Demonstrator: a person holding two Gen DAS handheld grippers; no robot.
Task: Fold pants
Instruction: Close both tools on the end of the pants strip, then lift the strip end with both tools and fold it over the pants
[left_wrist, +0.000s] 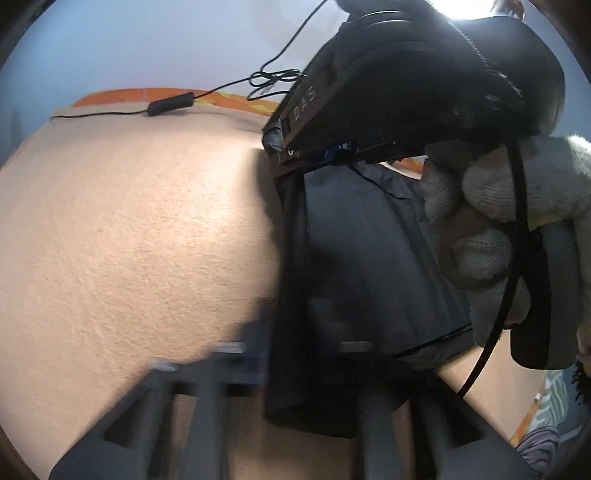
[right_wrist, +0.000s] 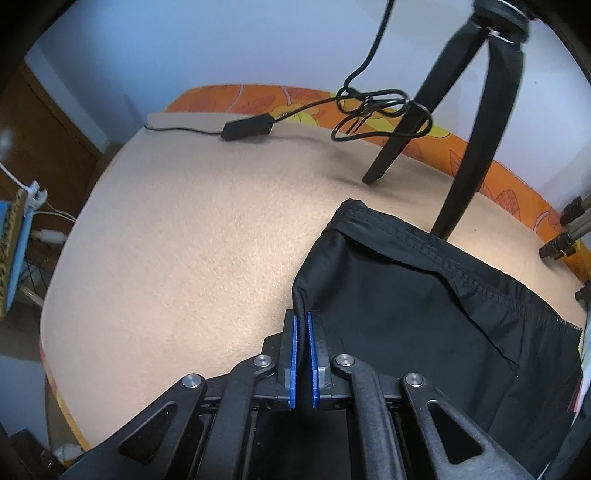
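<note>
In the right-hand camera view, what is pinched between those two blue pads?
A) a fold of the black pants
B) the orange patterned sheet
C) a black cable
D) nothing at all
A: the right gripper has its blue pads closed on an edge of the black pants, which lie on the beige blanket; the black cable lies far off by the back edge.

home bedroom: blanketed bed (right_wrist: 184, 240)
</note>
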